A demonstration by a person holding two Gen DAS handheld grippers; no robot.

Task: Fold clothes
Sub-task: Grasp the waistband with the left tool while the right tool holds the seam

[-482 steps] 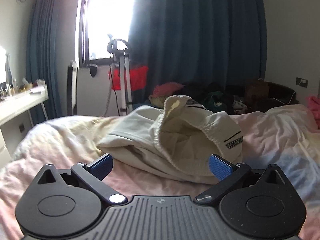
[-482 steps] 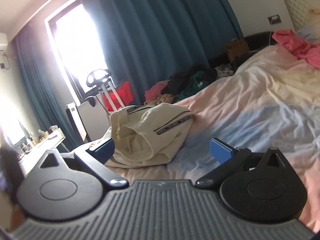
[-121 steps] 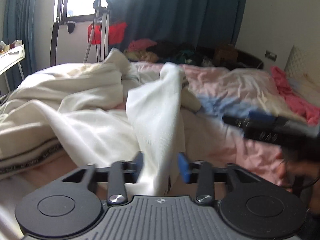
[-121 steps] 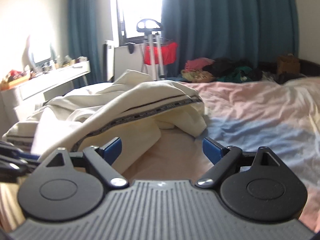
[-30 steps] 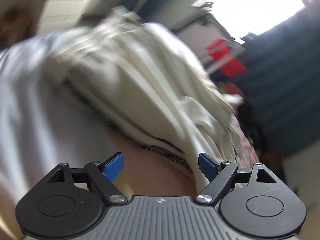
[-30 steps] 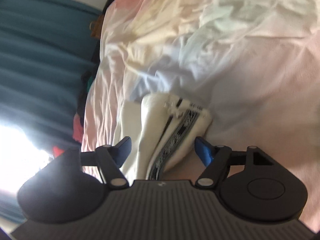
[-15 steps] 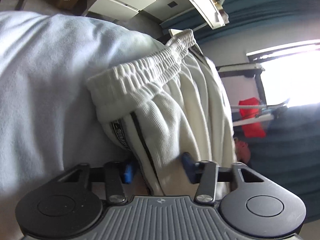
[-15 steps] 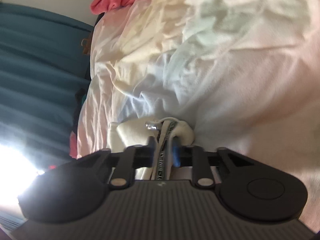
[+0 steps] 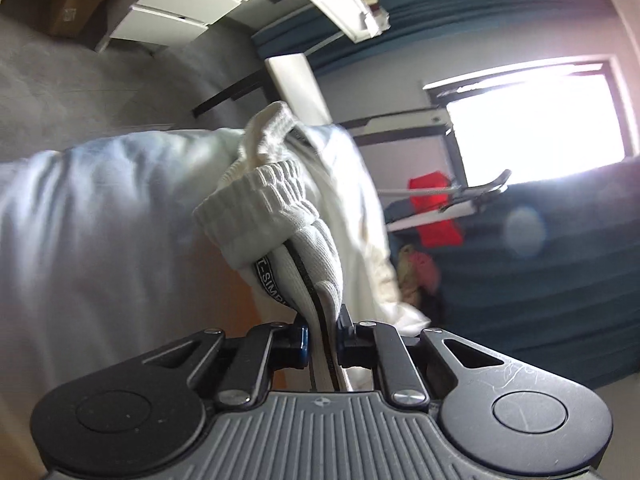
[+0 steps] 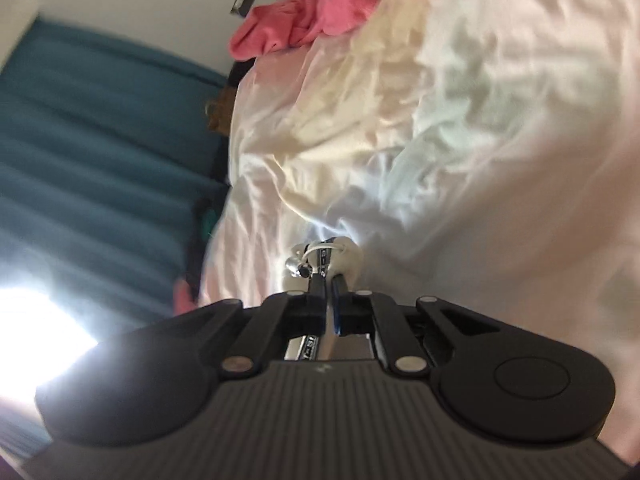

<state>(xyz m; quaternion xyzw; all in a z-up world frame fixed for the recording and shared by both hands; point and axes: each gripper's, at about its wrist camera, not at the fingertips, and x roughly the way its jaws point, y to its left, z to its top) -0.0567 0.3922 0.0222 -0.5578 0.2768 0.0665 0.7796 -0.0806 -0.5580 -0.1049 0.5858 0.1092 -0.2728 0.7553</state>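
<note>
While both cameras sit rolled hard onto their sides, the left gripper (image 9: pixel 322 334) has its jaws pinched together on the pants (image 9: pixel 296 248), biting a doubled edge of cream ribbed fabric with a black lettered stripe running straight into the gap between the pads. Ahead of those tongs the ribbed cuff (image 9: pixel 260 204) bunches up in a fat roll, and more of the cream cloth trails off beyond it and to its right. Left of the tongs lies the pale sheet (image 9: pixel 100 216), and farther out past the cuff stand white drawers (image 9: pixel 188 8) on a grey floor. Off to the right of the tongs there is a bright window (image 9: pixel 536 120), something red (image 9: pixel 434 212) beneath it, and the dark blue curtain (image 9: pixel 560 280). Over on the other side, the right gripper (image 10: pixel 329 312) is clamped too, jaws nearly touching on a thin edge of the same pants, with a small knob of cream cloth, the striped tape and a white drawstring (image 10: pixel 316 256) with a metal tip poking out just past the fingertips. Beyond and right of those tongs spreads the rumpled sheet, with a pink garment (image 10: pixel 304 12) far ahead near the wall, and the blue curtain fills the left, quite blurred.
</note>
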